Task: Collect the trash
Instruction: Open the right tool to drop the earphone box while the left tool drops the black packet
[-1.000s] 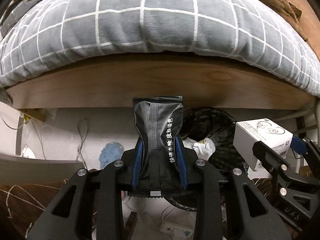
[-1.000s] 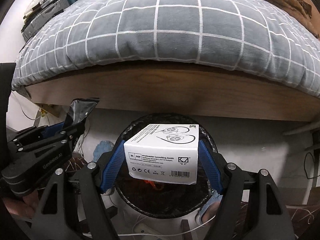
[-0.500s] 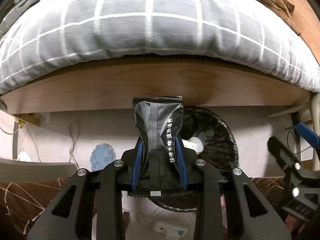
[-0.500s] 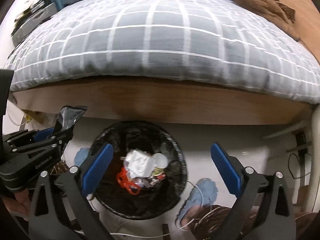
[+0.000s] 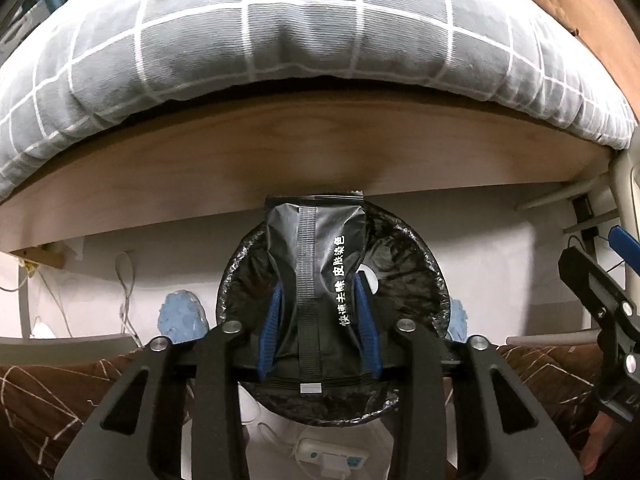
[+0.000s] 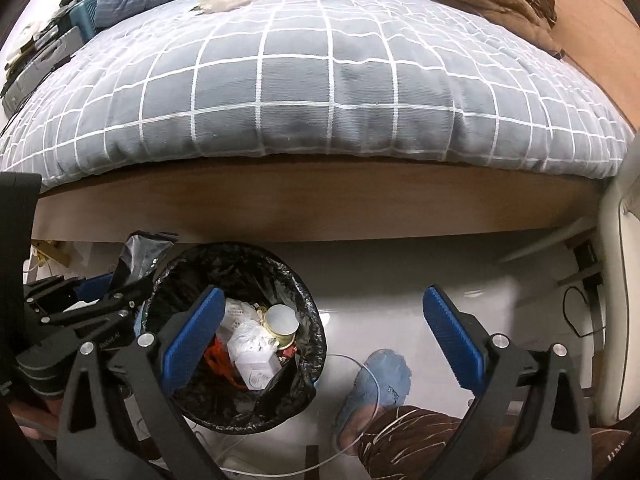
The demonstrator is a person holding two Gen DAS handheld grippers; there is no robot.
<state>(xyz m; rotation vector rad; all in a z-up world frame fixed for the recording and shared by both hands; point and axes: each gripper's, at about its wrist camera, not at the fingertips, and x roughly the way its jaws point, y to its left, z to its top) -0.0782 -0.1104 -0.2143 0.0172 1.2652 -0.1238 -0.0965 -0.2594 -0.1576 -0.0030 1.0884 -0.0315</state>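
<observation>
Two grippers worked over the bin [image 6: 236,336]: left gripper [image 5: 318,320] clamped a black packet [image 5: 316,272], likely dropped next; right gripper [image 6: 320,336] gaped wide, empty.

The bin [image 6: 236,264] mouth lies open from above, though trash [image 6: 256,352] fills its bottom. The bed frame [image 6: 320,200] overhangs just behind it; a blue slipper [image 6: 384,376] lies beside it on the floor [image 6: 400,280].
</observation>
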